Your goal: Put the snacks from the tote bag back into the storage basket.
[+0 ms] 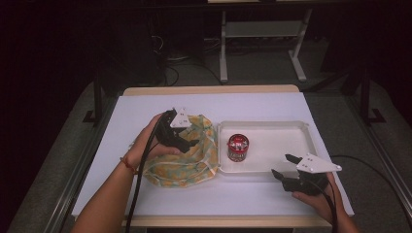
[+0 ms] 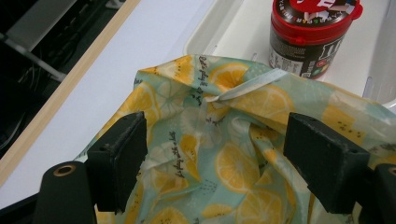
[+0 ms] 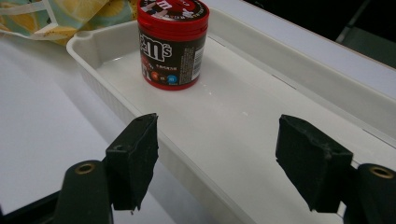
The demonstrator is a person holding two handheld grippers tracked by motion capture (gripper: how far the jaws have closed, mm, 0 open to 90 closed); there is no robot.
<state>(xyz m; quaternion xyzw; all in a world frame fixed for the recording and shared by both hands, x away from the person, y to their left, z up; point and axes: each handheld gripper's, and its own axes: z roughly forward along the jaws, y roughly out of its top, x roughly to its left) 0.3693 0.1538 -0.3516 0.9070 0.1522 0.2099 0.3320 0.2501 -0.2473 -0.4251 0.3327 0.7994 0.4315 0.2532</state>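
bag (image 1: 187,153): soft, limp lemon-print cloth, centre-left of frame; pinch a bunched fold or rim.
left claw (image 1: 187,141): released, over bag.
right claw (image 1: 285,166): released, lower right.

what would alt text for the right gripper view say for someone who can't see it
A red-lidded candy tub stands upright at the far end of a white tray, seen between the open right tongs, whose black jaws stand wide apart over the tray's near rim. A lemon-print cloth lies beyond the tray's corner on the white table.
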